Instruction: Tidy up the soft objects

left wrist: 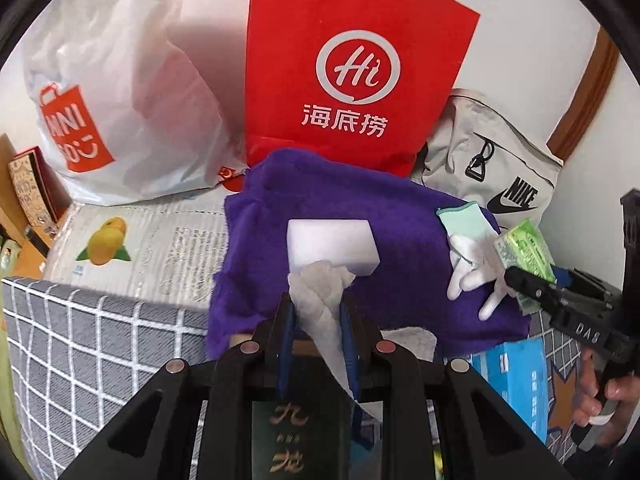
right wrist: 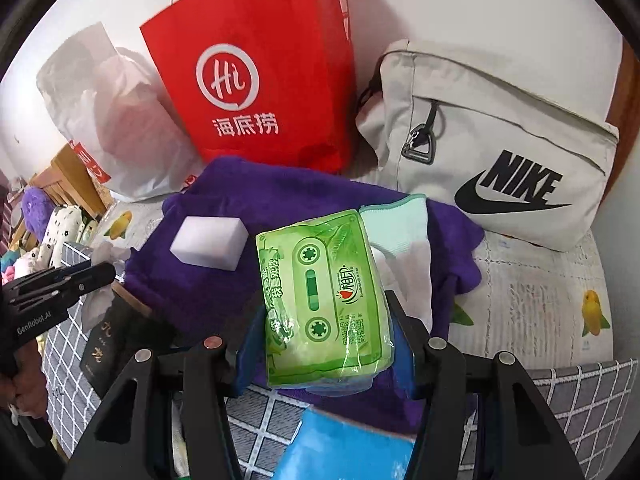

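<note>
Your left gripper (left wrist: 318,304) pinches a crumpled white tissue (left wrist: 320,292) between its blue pads; the tissue hangs just over the near edge of the white sponge (left wrist: 332,246). Your right gripper (right wrist: 324,336) clamps a green tissue pack (right wrist: 324,300), one finger on each side. The pack sits above the purple towel (left wrist: 360,208), in front of a white glove (left wrist: 472,256) with a mint cuff that lies on the towel's right part. The sponge rests on the towel's middle. Behind the towel stand a red bag (left wrist: 360,60), a white plastic bag (left wrist: 120,100) to its left and a grey Nike bag (right wrist: 500,140) to its right. Under the towel lies a fruit-print mat (left wrist: 140,248), with a checked grey cloth (left wrist: 100,352) nearer you. A blue box (left wrist: 512,376) lies near your right hand (left wrist: 604,400).
</note>
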The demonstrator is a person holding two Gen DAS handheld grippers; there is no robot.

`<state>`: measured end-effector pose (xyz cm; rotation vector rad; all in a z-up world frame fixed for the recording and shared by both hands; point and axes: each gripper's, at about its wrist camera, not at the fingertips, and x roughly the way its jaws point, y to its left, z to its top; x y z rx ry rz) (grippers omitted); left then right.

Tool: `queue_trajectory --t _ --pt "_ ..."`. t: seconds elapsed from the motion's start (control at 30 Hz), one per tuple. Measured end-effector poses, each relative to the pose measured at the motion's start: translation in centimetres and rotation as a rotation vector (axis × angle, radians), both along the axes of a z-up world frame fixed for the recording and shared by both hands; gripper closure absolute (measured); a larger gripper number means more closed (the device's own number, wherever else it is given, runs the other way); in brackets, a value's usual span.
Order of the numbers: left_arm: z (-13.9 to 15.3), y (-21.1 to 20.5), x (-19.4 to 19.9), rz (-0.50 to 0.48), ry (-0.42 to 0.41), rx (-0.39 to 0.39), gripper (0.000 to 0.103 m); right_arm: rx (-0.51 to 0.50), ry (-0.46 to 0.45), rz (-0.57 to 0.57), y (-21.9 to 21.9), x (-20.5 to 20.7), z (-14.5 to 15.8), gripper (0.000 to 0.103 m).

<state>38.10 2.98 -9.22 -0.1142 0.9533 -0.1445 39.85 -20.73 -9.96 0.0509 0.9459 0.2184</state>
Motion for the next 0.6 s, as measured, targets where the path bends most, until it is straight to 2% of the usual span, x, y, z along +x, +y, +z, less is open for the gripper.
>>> queue_trajectory --t 0.3,0.6 --pt "-2.4 -1.4 3.2 0.002 0.059 0.024 0.082 -0.03 0.073 -0.024 -0.9 1.6 -2.7 0.048" --pt "-4.3 -1.2 5.0 0.046 0.112 0.017 0.082 -0.041 0.114 -0.047 -1.5 2.6 -4.0 0.048"
